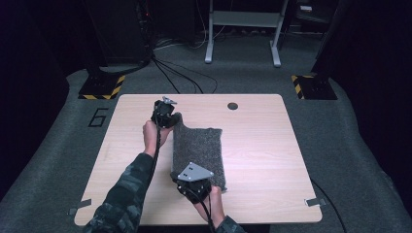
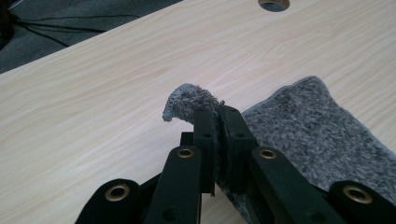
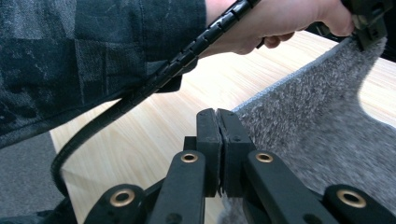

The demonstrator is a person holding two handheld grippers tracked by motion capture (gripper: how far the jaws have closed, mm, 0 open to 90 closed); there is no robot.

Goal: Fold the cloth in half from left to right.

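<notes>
A speckled grey towel [image 1: 199, 153] lies on a pale wood-grain table [image 1: 262, 145]. Both grippers, left gripper [image 2: 217, 116] and right gripper [image 3: 218, 119], have black jaws with brass-coloured rivets. The person's sleeve [image 1: 124, 194] has a dark green camouflage pattern. The floor [image 1: 369, 160] is grey carpet, with yellow-and-black striped tape [image 1: 103, 90] behind the table.

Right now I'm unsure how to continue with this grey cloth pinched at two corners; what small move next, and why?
Probably lift both corners together and carry them toward the opposite edge. The left gripper and right gripper are each shut on a corner along one side of the grey cloth, whose remainder lies flat on the table.
</notes>
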